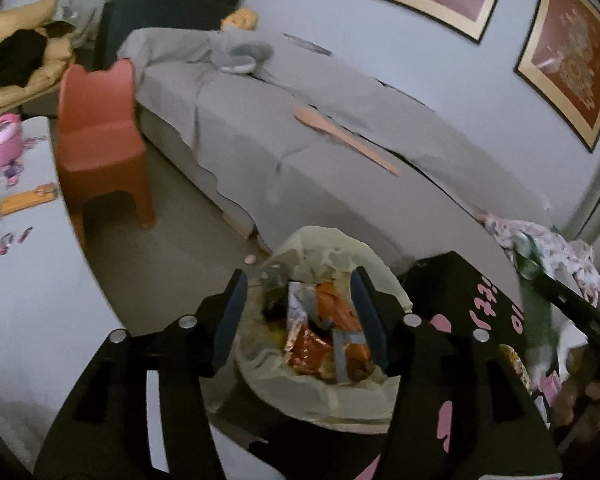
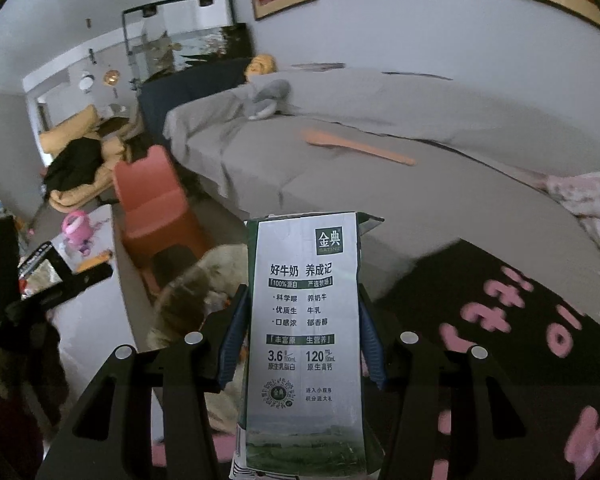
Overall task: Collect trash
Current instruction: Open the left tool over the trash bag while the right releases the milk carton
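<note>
My left gripper is open and empty, its jaws spread right above a trash bin lined with a pale bag and full of orange and silver snack wrappers. My right gripper is shut on a white and green milk carton with Chinese print, held upright in front of the camera. The bin shows in the right wrist view as a pale blurred shape to the left behind the carton. The other gripper's black body is at the far left there.
A black mat with pink letters lies on the floor to the right. A grey covered sofa with a pink flat stick fills the back. An orange child's chair stands at left by a white table with toys.
</note>
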Tool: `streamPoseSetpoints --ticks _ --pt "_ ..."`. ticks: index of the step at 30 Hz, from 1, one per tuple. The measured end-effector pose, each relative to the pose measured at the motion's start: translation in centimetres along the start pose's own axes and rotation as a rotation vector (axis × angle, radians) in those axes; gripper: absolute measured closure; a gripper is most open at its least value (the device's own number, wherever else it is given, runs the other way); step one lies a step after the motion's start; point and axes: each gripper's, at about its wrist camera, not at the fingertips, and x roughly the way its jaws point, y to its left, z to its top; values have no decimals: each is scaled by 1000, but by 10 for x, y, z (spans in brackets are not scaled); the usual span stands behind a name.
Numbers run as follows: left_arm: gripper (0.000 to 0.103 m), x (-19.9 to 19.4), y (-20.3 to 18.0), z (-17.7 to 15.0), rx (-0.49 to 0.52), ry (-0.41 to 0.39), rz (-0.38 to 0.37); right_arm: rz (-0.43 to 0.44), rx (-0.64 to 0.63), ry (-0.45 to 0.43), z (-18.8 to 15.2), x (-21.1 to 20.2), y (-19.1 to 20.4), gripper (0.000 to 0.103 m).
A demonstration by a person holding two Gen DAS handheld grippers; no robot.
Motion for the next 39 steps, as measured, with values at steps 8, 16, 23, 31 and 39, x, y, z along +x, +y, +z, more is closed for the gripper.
streamPoseSetpoints --ticks 8,16,23,31,39 --pt "50 -22 33 -8 -61 -18 15 64 -80 -137 15 71 61 55" --pt "50 -17 51 -13 -103 -1 22 38 -64 -210 8 104 78 55" --pt "50 -6 51 -19 -117 33 11 27 -114 -108 -5 103 68 54" --pt "45 10 18 -23 -52 86 -30 38 -106 3 -30 58 34 54" --pt "45 29 -55 -30 95 143 -136 -67 6 14 -67 -19 -35 45"
